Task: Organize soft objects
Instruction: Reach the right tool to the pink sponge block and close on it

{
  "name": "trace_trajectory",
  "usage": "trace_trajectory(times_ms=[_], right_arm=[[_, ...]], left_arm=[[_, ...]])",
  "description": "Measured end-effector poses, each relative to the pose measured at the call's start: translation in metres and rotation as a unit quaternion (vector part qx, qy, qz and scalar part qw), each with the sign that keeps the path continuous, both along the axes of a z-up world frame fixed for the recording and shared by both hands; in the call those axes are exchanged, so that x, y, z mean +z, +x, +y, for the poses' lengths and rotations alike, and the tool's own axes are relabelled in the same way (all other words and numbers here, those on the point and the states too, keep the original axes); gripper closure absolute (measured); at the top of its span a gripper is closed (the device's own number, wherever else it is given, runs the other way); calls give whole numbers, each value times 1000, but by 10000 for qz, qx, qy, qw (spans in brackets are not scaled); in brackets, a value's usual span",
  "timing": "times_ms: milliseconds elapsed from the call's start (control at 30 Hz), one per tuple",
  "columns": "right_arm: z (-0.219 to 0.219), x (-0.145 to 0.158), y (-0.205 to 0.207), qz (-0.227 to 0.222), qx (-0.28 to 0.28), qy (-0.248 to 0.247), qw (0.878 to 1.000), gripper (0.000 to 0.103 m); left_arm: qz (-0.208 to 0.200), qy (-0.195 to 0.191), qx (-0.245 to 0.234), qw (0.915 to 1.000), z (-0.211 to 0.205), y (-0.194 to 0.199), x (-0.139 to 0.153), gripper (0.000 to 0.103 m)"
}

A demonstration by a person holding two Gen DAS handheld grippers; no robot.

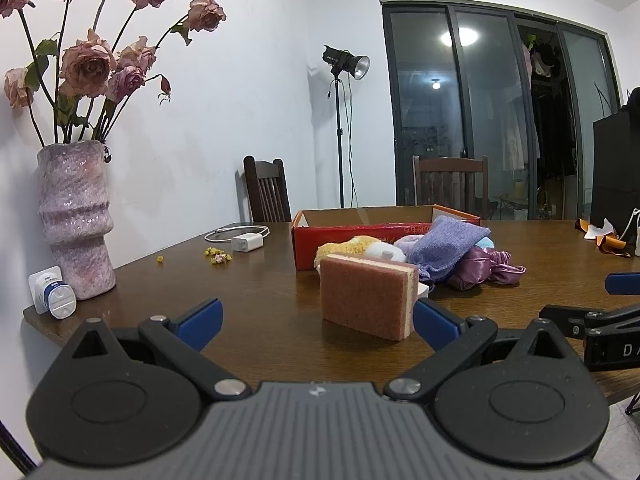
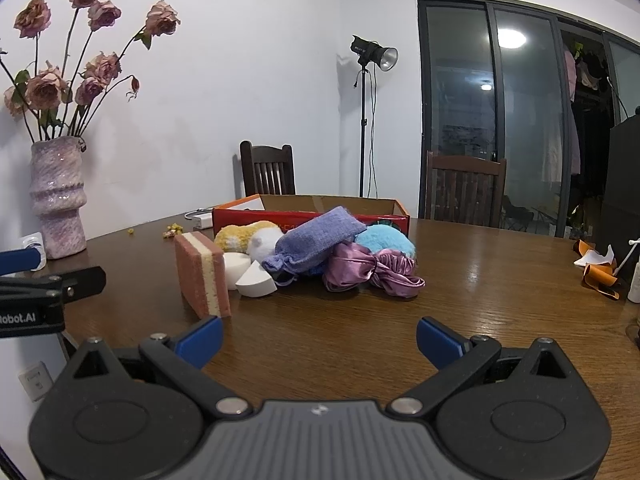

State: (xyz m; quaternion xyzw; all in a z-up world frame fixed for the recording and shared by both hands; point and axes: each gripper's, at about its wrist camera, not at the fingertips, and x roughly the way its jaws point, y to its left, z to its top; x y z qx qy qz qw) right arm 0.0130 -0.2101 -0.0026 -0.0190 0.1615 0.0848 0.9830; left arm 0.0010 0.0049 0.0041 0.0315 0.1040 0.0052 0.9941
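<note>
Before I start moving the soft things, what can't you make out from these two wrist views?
- Red box interior: both views, near wall hides it.
- Blue plush: right view, mostly behind purple pouch and satin scrunchie.
- Box lettering: left view, covered by the pile.
- Sponge rear face: turned away.

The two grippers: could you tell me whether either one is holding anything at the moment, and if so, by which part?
Nothing is held. The left gripper is open, with the sponge standing just ahead of it, ungripped. The right gripper is open over bare table.

pouch [image 2: 320, 240] hides blue plush [image 2: 386, 242] partly.
</note>
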Motion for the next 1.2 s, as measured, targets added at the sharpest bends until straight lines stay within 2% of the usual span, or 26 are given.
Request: trace_trajectory(times_ms=[300, 400, 500, 633, 700, 767, 867, 900, 933, 1000, 1067, 1133, 1200], right_arm=[[-1, 0, 0, -38, 4, 61, 10000, 0], [3, 2, 3, -196, 109, 153, 9996, 0], [8, 7, 22, -317, 451, 507, 9972, 0], [26, 16, 63, 57, 949, 954, 9909, 0], [45, 15, 82, 170, 1021, 787, 9915, 1], [64, 13, 93, 161, 1140, 582, 9916, 4], [86, 7, 119, 243, 1158, 547, 9915, 25], [91, 4, 129, 367, 1188, 555, 9907, 49], [94, 1, 136, 524, 1256, 571, 9890, 65], [94, -1, 141, 718, 1468, 767, 9836, 71], [82, 5, 125, 698, 1762, 885, 9779, 71], [64, 12, 103, 568, 2157, 849, 9711, 71], [42, 15, 93, 904, 2341, 965, 9632, 71]], left_arm=[[15, -26, -46, 10000, 1, 3, -2, 0], [-31, -125, -240, 9996, 8, 13, 2, 0], [125, -278, -309, 9991, 26, 39, 10, 0], [166, -341, -254, 9990, 55, 82, 16, 0], [345, -402, -181, 9984, 67, 101, 15, 0], [478, -623, -280, 9965, 79, 113, 13, 0], [611, -937, -341, 9931, 93, 120, 9, 0], [624, -967, -314, 9929, 95, 120, 8, 0], [622, -950, -317, 9930, 96, 118, 8, 0], [617, -918, -401, 9930, 96, 111, 9, 0], [600, -955, -611, 9917, 92, 97, 8, 0], [613, -1081, -1054, 9866, 82, 82, 7, 0], [675, -1194, -1536, 9786, 65, 74, 4, 0]])
